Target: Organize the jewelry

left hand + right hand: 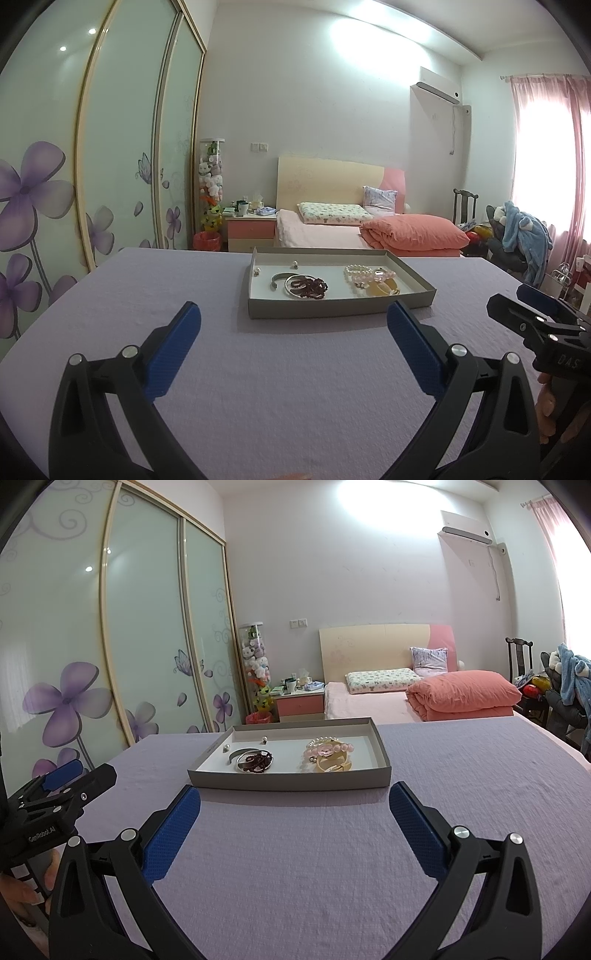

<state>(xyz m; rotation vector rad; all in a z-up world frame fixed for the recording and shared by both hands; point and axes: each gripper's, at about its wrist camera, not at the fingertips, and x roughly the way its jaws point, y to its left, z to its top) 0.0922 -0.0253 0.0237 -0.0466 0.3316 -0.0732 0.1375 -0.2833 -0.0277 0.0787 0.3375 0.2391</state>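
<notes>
Hovering above the lilac worktop (295, 849), the left claw (293, 321) and right claw (295, 799) both gape with nothing between them. All the jewelry lies in the shallow grey tray (332, 308): silver bangles (291, 286), dark red beads (308, 286), pearl bracelet (356, 271), pink beads (386, 274), small earrings (294, 263). That fits sorting finished or pieces awaiting rearrangement; I cannot tell which.

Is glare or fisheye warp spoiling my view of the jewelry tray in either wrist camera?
Left wrist view: window blown out at right, ceiling glare, but the tray is evenly lit and its jewelry sharp. Right wrist view: ceiling glare only; tray clear. Both: wardrobe doors bow strongly at the edges, the centre barely warps.
</notes>
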